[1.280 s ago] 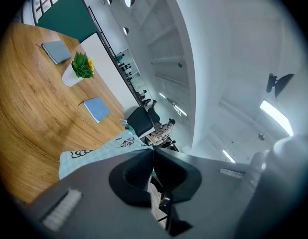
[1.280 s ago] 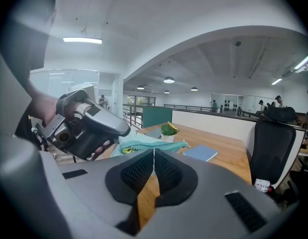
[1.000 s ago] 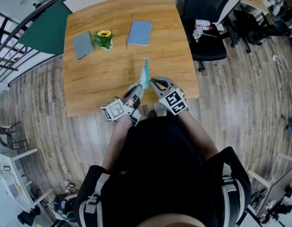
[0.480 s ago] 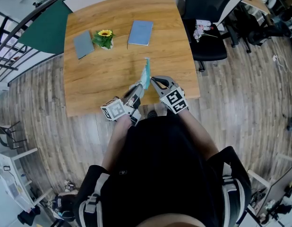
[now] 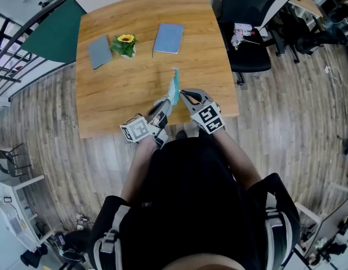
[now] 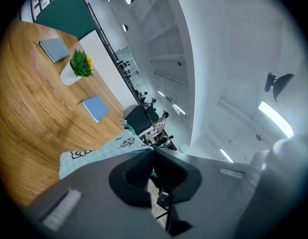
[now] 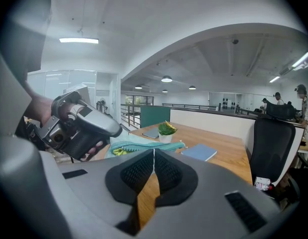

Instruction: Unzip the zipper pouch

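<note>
the light teal fabric zipper pouch [image 5: 173, 88] was held up on edge over the near side of the wooden table [image 5: 123, 89] — the left gripper [image 5: 164, 104] had its jaws pinching the pouch's lower corner. the right gripper [image 5: 183, 93] had its jaws pressed together right at the pouch's side — couldn't tell if they'd caught anything.

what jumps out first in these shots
A teal zipper pouch is held upright over the near edge of the wooden table, pinched by the left gripper, with the shut right gripper close beside it. Farther back sit a potted sunflower and a blue notebook.
</note>
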Action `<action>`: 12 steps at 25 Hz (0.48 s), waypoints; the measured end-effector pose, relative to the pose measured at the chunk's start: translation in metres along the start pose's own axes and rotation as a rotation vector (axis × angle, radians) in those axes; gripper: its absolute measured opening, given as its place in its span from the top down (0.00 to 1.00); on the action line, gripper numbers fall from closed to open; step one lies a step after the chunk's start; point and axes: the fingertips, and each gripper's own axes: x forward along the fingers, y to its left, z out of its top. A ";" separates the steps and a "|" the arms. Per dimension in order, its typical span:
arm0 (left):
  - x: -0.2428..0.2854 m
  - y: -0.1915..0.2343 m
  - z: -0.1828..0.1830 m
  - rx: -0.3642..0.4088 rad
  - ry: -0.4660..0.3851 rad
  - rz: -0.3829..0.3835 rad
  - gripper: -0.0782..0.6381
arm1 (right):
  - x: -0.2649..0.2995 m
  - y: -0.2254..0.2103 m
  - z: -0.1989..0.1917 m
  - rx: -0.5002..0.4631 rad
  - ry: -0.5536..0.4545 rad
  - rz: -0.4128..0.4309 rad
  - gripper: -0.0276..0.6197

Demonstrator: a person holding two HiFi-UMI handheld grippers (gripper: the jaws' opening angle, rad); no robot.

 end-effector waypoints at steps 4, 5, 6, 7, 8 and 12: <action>0.001 0.000 0.001 0.000 0.003 -0.001 0.89 | 0.002 -0.003 0.000 0.001 0.003 -0.005 0.94; 0.001 0.000 0.001 0.002 0.004 0.000 0.89 | 0.002 -0.004 -0.001 0.001 0.008 -0.007 0.94; 0.002 0.000 0.000 0.004 0.004 0.000 0.89 | 0.002 -0.005 -0.002 0.001 0.009 -0.008 0.94; 0.002 0.001 0.000 0.004 0.004 0.001 0.89 | 0.002 -0.005 -0.001 0.000 0.007 -0.006 0.94; 0.002 0.001 0.001 0.003 0.002 0.002 0.89 | 0.003 -0.004 -0.001 -0.002 0.004 -0.003 0.94; 0.001 0.000 0.003 0.000 -0.001 0.003 0.89 | 0.004 -0.005 -0.001 0.004 -0.002 -0.010 0.94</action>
